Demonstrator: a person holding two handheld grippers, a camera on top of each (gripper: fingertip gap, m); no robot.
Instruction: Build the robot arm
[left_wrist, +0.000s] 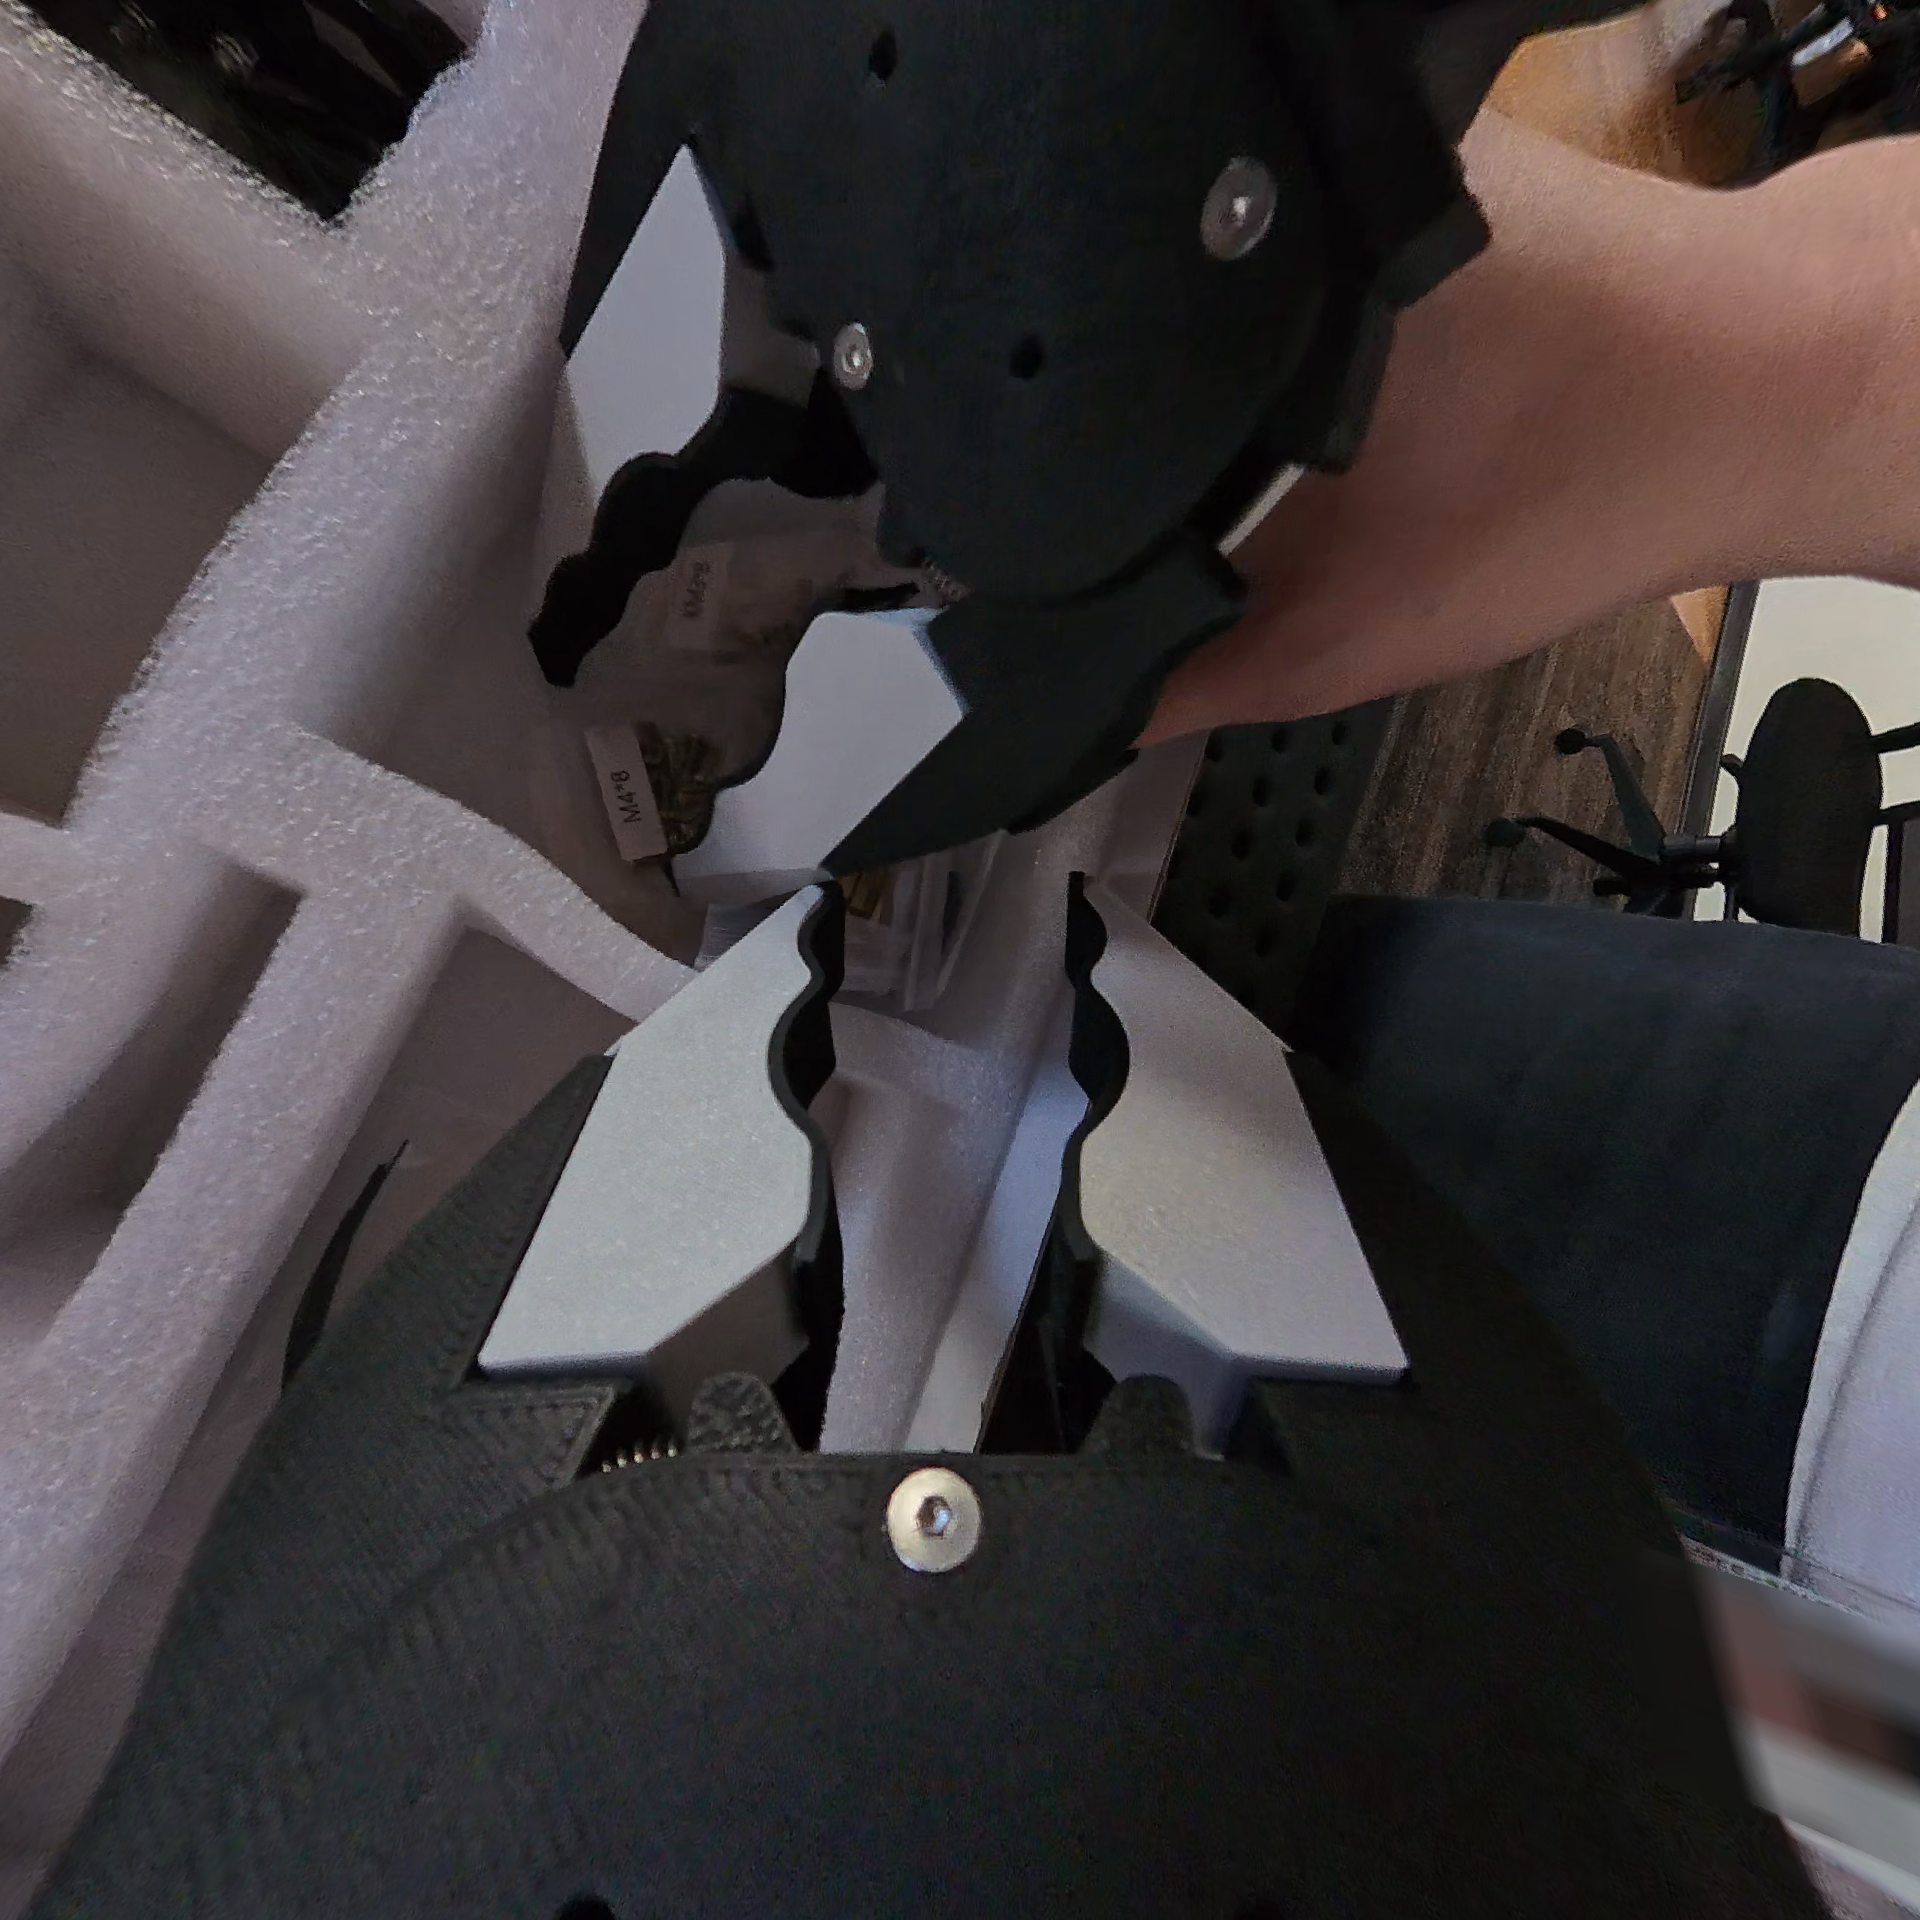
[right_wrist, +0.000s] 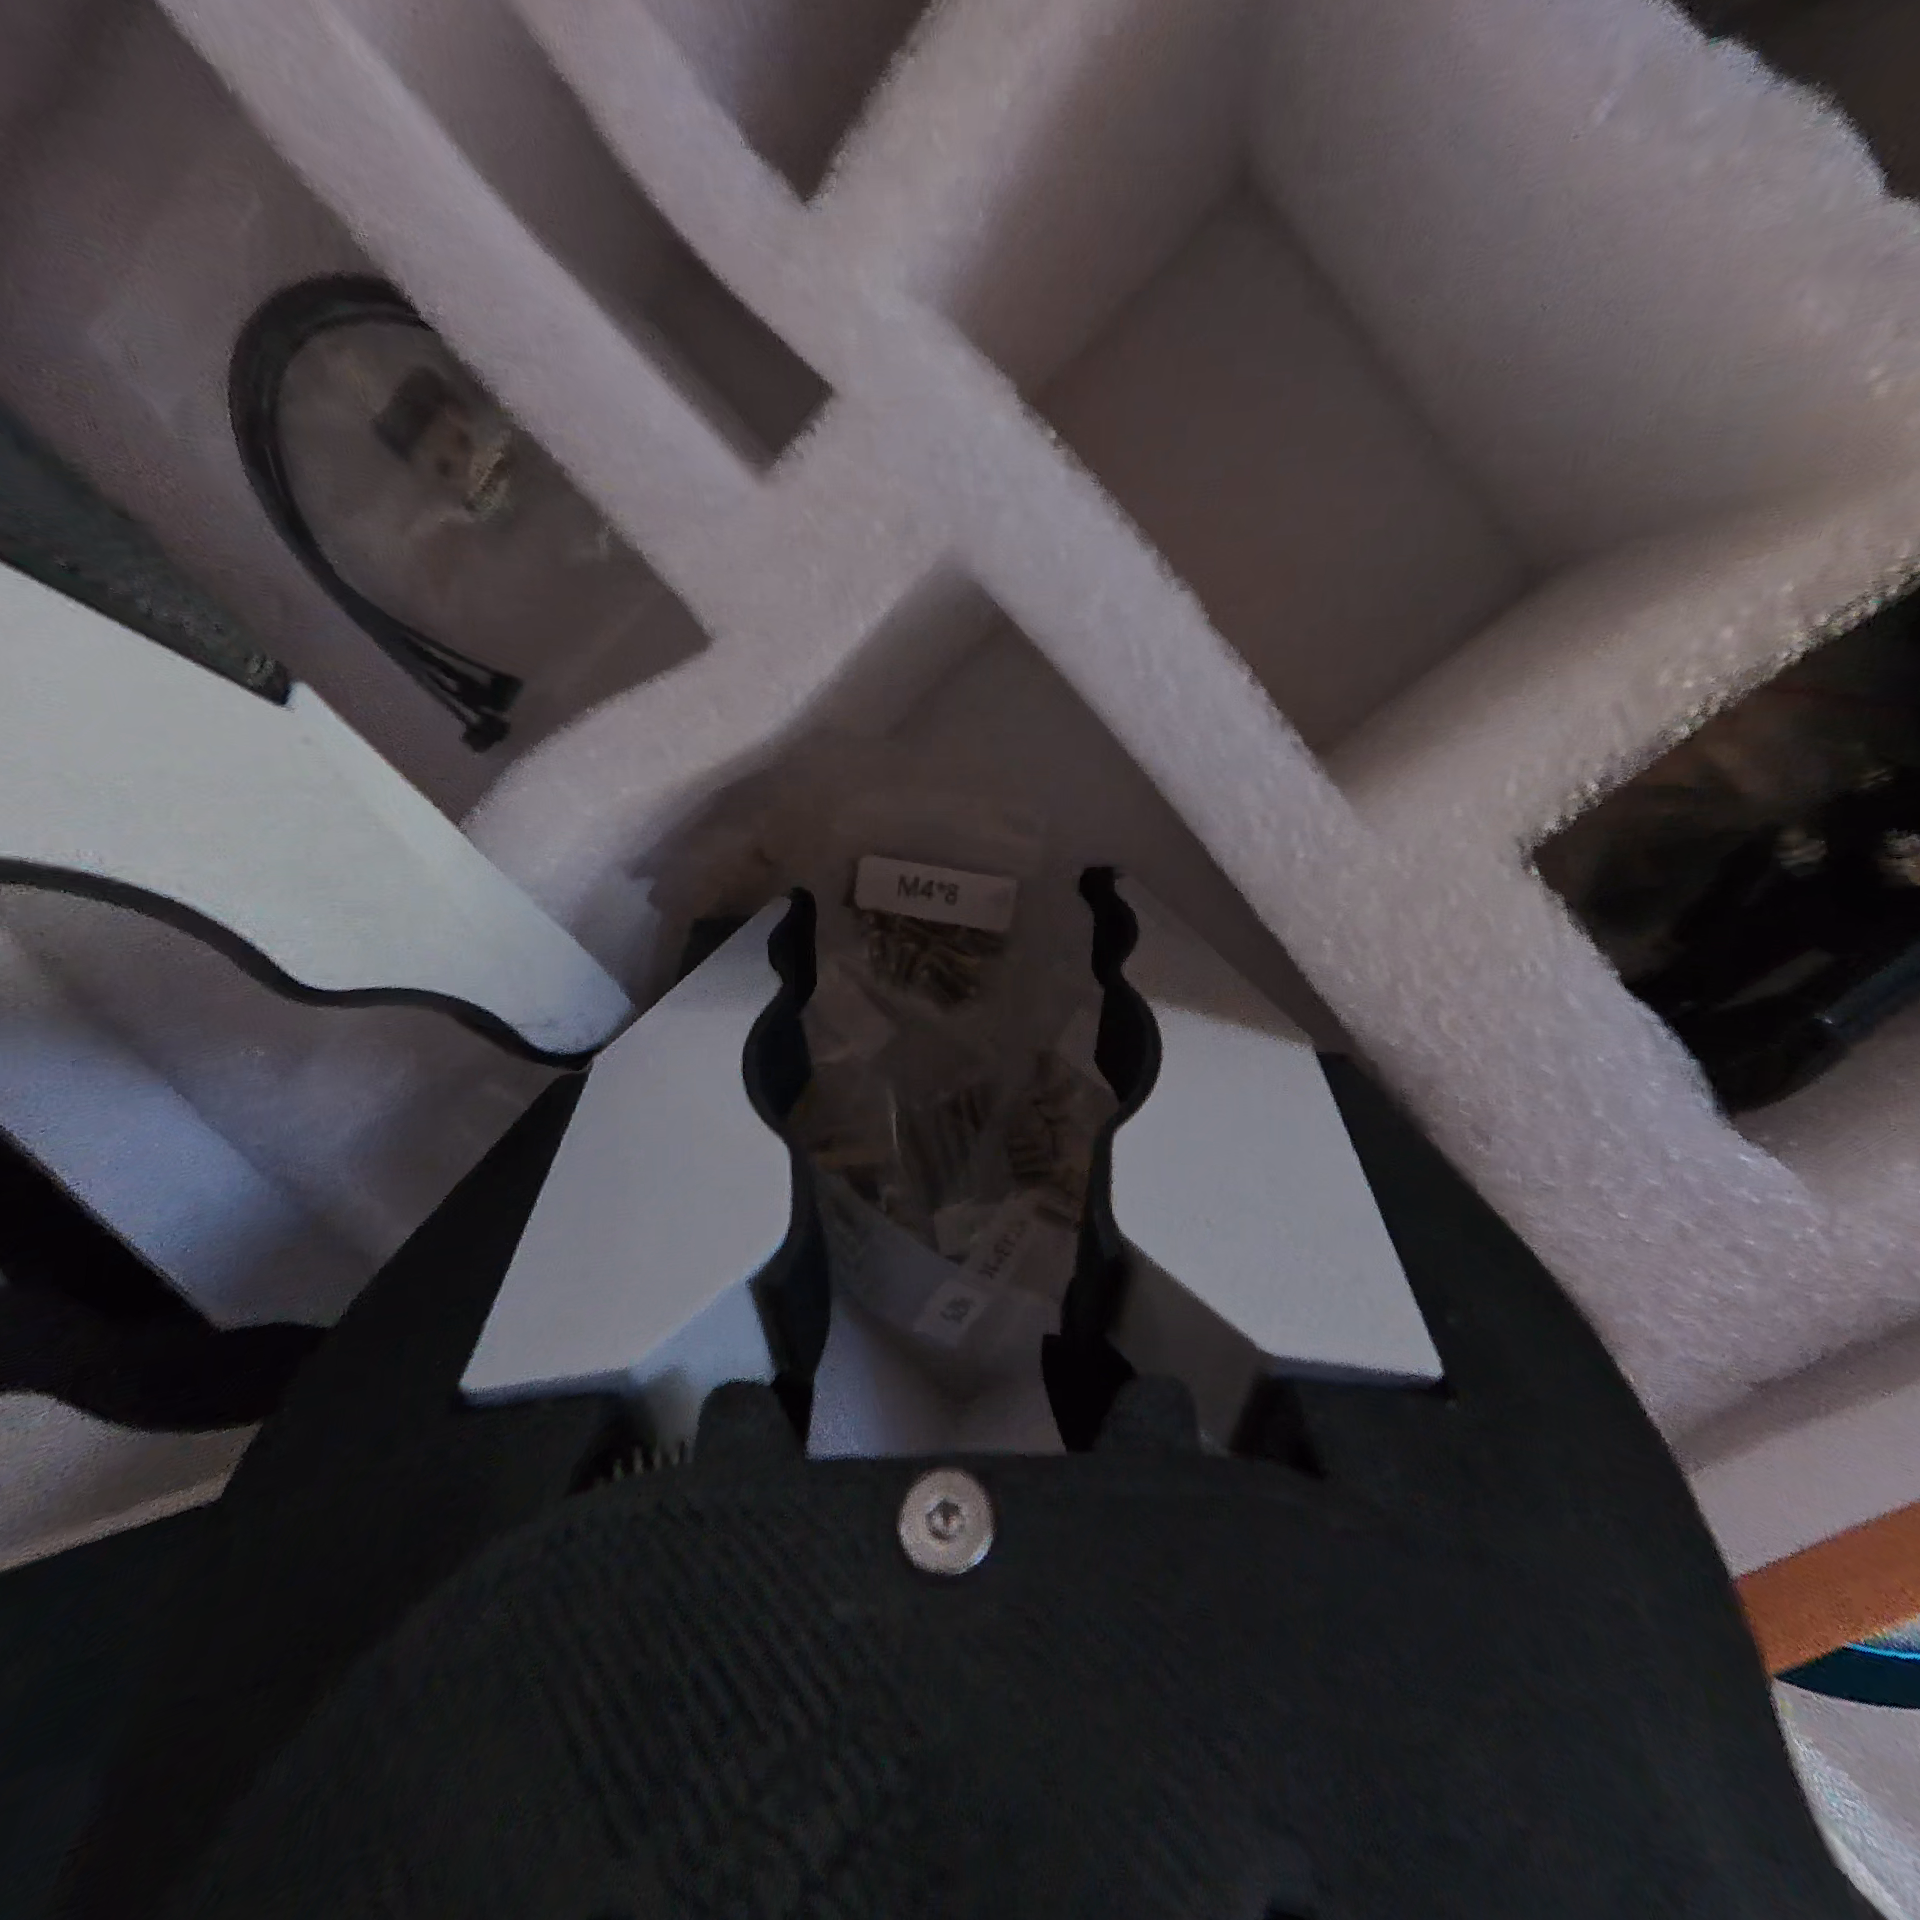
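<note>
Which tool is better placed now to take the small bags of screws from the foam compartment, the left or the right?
Probably the right tool: it is open, with the bags of screws directly between its fingers. The left tool, also open, is over the foam insert wall.

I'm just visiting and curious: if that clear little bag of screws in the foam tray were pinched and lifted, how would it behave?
The bag of screws looks like thin clear film, so it would probably sag and crumple. The loose metal screws inside would likely slide to the lowest corner, making it heavy for its size. The right hand-held gripper stands open around it inside the foam tray.
</note>
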